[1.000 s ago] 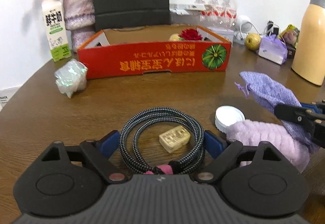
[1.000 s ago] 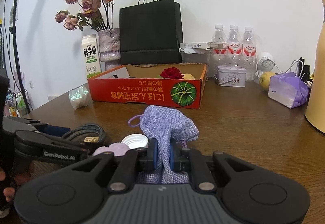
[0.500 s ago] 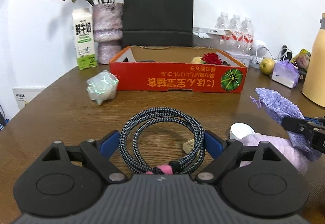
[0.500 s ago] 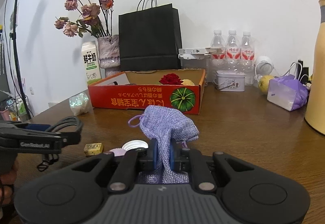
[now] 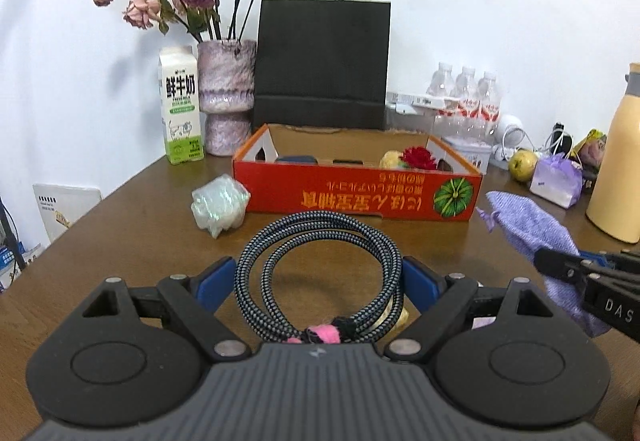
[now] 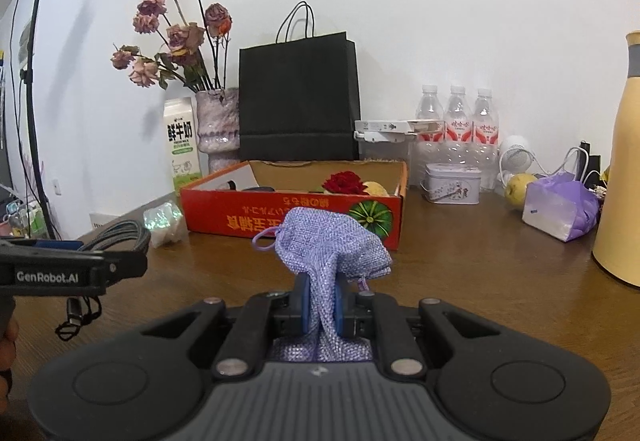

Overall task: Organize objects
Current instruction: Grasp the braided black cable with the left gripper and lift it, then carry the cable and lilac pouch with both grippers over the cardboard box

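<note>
Two tools work over the brown tabletop (image 5: 132,241). The left tool (image 5: 318,279) grips a coiled braided cable (image 5: 320,265) across its width, blue pads pressed against the coil's outer sides, the loop lifted clear of the wood. The right tool (image 6: 320,305) has its pads squeezed together on a lilac drawstring pouch (image 6: 332,245), whose bunched top rises above the fingers. Behind both stands a red cardboard box (image 5: 356,197) holding a red flower (image 5: 418,157), with a crumpled iridescent wrapper (image 5: 219,205) just beside the box.
</note>
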